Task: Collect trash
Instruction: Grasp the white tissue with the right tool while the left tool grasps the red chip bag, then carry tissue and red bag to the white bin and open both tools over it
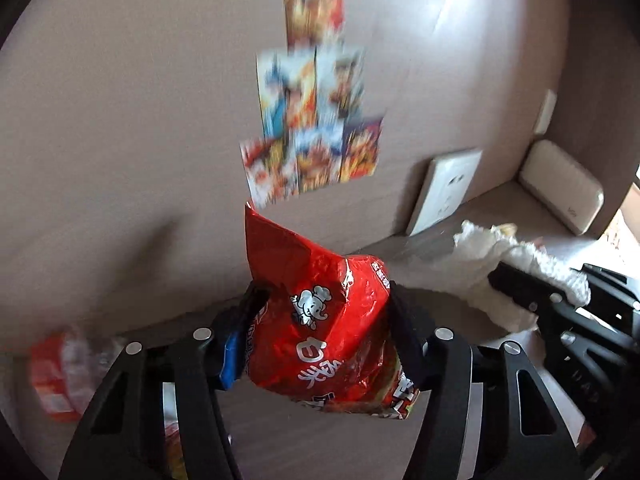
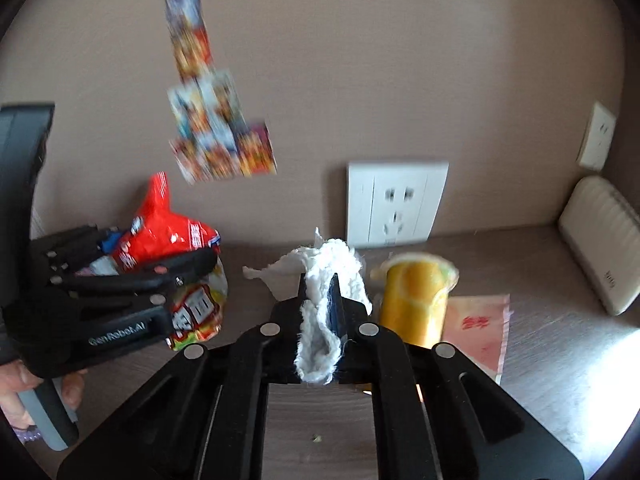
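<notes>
On the wood-grain counter (image 2: 560, 340), against a taupe wall: one yellow-orange plastic cup (image 2: 414, 304), upright, just right of the right claw; one pink printed wrapper (image 2: 480, 330), lying flat, partly behind the cup; one beige ribbed case (image 2: 600, 240) at the far right edge.

Left claw (image 1: 320, 308): closed around a red instant-noodle packet (image 1: 324, 320), which is crumpled and raised off the counter, its top corner pointing up. A blue scrap (image 1: 232, 360) shows beside the left finger. The same claw (image 2: 160, 268) with its packet (image 2: 168, 236) appears at the left of the right wrist view.

Right claw (image 2: 320, 292): pinched shut on a wad of white tissue (image 2: 320, 312), which spills forward and back between the fingers. From the left wrist view the tissue (image 1: 480, 264) sits at right, above the counter.

Wall items: one white socket plate (image 2: 396, 204) behind the tissue; a second plate (image 2: 598, 136) further right; a cluster of colourful picture cards (image 2: 212, 120), blurred.

Left of the left claw: one red-and-clear wrapper (image 1: 64, 372) on the counter, blurred.
</notes>
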`<action>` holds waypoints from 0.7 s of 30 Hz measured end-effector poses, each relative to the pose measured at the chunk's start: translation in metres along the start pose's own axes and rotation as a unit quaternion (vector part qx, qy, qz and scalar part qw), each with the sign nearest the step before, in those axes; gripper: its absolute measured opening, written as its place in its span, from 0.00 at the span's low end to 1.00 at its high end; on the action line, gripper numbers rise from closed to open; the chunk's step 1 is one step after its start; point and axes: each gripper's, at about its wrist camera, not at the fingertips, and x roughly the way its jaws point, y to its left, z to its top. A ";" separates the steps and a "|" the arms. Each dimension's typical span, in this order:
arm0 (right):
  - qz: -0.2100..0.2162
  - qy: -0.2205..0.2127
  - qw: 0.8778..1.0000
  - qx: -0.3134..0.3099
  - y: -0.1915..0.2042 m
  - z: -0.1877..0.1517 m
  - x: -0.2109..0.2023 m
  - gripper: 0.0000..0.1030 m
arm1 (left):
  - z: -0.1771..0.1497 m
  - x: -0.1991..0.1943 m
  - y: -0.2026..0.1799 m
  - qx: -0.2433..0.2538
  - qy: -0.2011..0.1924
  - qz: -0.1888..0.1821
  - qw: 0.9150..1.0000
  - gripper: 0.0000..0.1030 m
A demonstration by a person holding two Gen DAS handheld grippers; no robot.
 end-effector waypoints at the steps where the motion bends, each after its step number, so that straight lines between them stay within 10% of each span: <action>1: -0.001 -0.012 1.000 0.002 0.001 0.004 -0.013 0.09 | 0.001 -0.013 0.003 0.000 -0.009 -0.001 1.000 0.58; 21: -0.113 -0.152 0.981 0.044 0.030 0.021 -0.239 0.09 | 0.002 -0.207 -0.022 0.091 -0.084 -0.112 0.986 0.58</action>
